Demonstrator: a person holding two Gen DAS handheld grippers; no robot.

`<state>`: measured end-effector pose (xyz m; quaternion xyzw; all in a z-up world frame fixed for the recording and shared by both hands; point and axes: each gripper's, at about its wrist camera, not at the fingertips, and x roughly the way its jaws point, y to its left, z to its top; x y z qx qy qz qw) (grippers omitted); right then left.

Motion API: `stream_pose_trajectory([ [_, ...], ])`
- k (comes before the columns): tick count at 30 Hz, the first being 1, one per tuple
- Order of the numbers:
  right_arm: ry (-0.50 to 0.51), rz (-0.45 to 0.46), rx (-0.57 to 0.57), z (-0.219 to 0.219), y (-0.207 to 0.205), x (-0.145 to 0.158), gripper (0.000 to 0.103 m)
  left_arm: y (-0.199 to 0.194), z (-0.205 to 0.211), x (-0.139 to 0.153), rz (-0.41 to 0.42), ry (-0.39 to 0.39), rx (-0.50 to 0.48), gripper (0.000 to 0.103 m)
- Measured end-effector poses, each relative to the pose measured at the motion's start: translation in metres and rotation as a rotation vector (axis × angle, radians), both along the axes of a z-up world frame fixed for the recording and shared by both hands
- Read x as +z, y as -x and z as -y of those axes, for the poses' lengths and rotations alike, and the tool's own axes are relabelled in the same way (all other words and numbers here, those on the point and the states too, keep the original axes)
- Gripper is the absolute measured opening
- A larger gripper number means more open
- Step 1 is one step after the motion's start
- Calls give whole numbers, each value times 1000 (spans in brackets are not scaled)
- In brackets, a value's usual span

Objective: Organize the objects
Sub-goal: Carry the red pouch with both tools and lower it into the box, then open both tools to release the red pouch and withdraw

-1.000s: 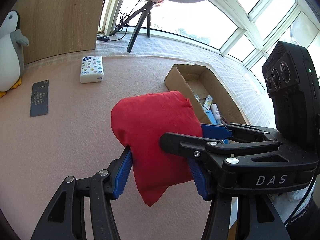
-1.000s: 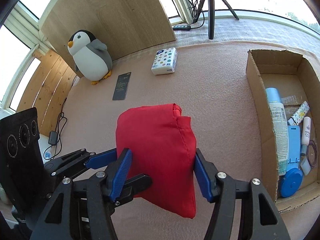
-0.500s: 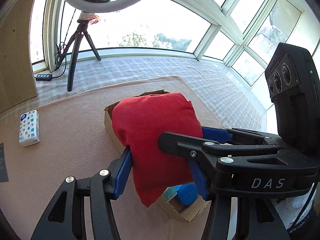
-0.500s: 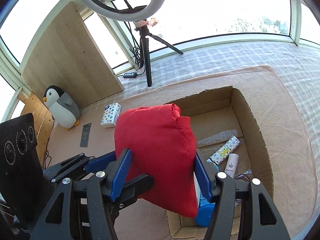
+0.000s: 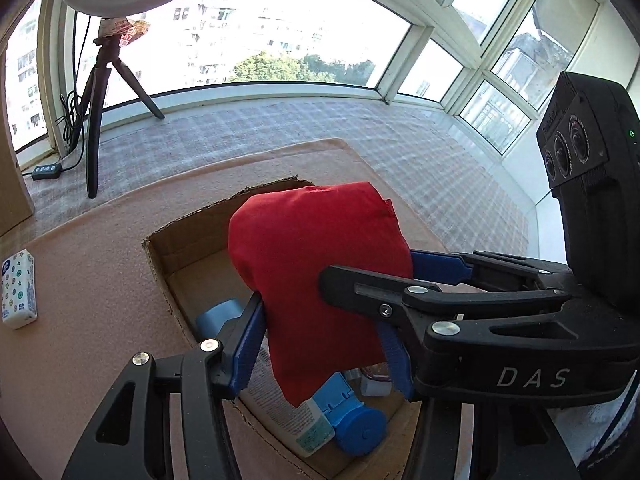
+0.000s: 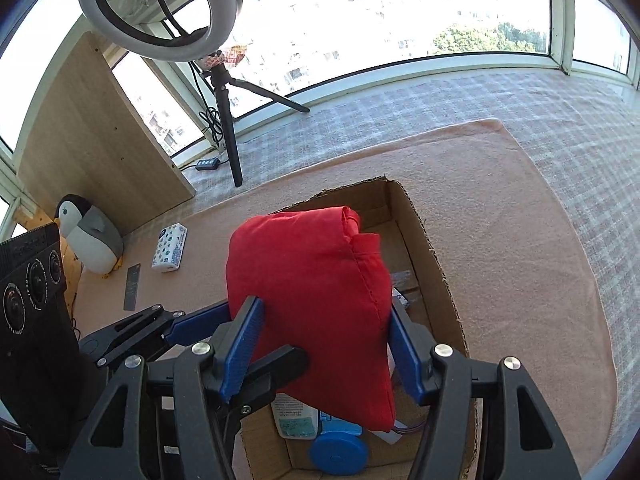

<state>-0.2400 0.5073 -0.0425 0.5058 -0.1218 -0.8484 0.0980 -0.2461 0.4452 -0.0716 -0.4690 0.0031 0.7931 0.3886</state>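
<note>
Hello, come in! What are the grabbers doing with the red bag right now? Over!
Both grippers, left and right, shut on the red bag. Bag held above the open cardboard box. Bottles already lying in the box below.

ring light point(image 6: 160, 8) on tripod, wooden board point(image 6: 92, 148), perhaps a power strip point(image 6: 208, 164).

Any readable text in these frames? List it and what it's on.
"DAS": right gripper body, seen from the left wrist.
White bottle label in the cardboard box: print too small to read.
Tissue pack: logo too blurred to read.
Dark card: unreadable.
</note>
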Motion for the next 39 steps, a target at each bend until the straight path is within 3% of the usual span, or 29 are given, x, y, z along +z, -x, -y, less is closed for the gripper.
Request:
stream_pose_trajectory([
  [8, -72, 4, -14, 3, -2, 3, 61, -4, 9, 3, -15, 30, 0, 60],
  [17, -81, -19, -23, 20, -18, 15, 61, -19, 60, 14, -39, 47, 45, 60],
  [27, -47, -41, 16, 68, -46, 23, 61, -44, 167, 14, -55, 97, 175, 60],
  [34, -66, -56, 87, 129, -63, 24, 61, -60, 257, -3, -5, 147, 296, 60],
  [39, -89, -45, 126, 173, -79, 14, 61, -49, 313, -13, 16, 219, 391, 60],
])
